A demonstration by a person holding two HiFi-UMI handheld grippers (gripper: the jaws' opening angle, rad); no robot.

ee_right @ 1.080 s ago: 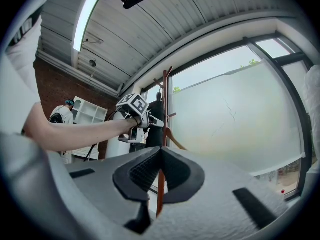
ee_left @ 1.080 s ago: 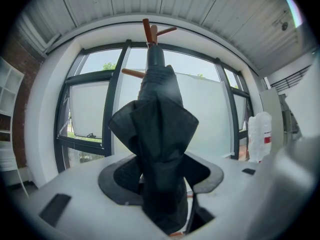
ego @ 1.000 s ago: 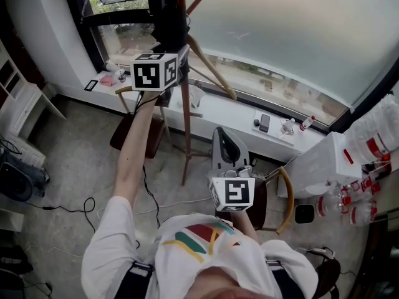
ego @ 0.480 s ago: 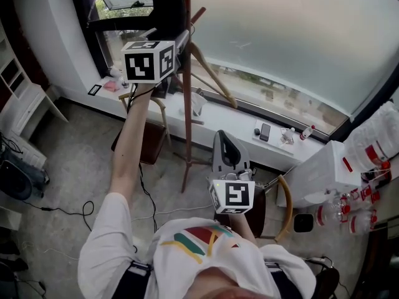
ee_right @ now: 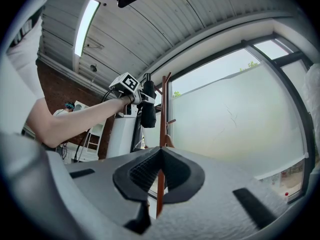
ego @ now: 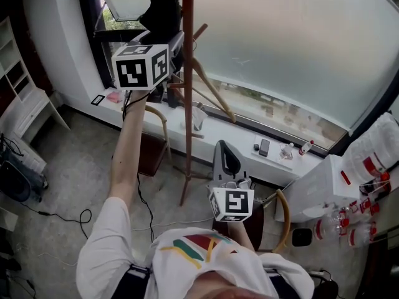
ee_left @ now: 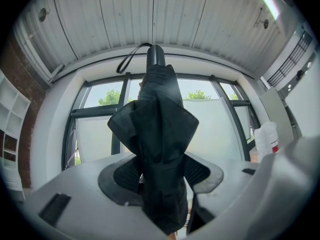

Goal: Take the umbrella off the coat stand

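Observation:
A folded black umbrella (ee_left: 160, 149) with a wrist strap at its top stands upright between the pads of my left gripper (ee_left: 161, 176), which is shut on it. In the head view my left gripper (ego: 171, 45) is raised high at arm's length, with the umbrella (ego: 163, 8) just left of the reddish wooden coat stand (ego: 187, 104). In the right gripper view the umbrella (ee_right: 148, 111) hangs beside the stand's pole (ee_right: 163, 114); whether it touches a peg is unclear. My right gripper (ego: 225, 148) stays low by my chest, and its jaws (ee_right: 161, 154) meet at the tips with nothing between them.
A white window sill (ego: 237, 129) behind the stand carries a phone (ego: 264, 147) and small bottles (ego: 304, 147). A wooden chair (ego: 283, 210) is at my right, a brown stool (ego: 149, 154) is by the stand, white shelves (ego: 25, 104) stand at left and cables (ego: 62, 213) lie on the floor.
My left gripper has risen along the coat stand with the umbrella in it. The right gripper has stayed where it was.

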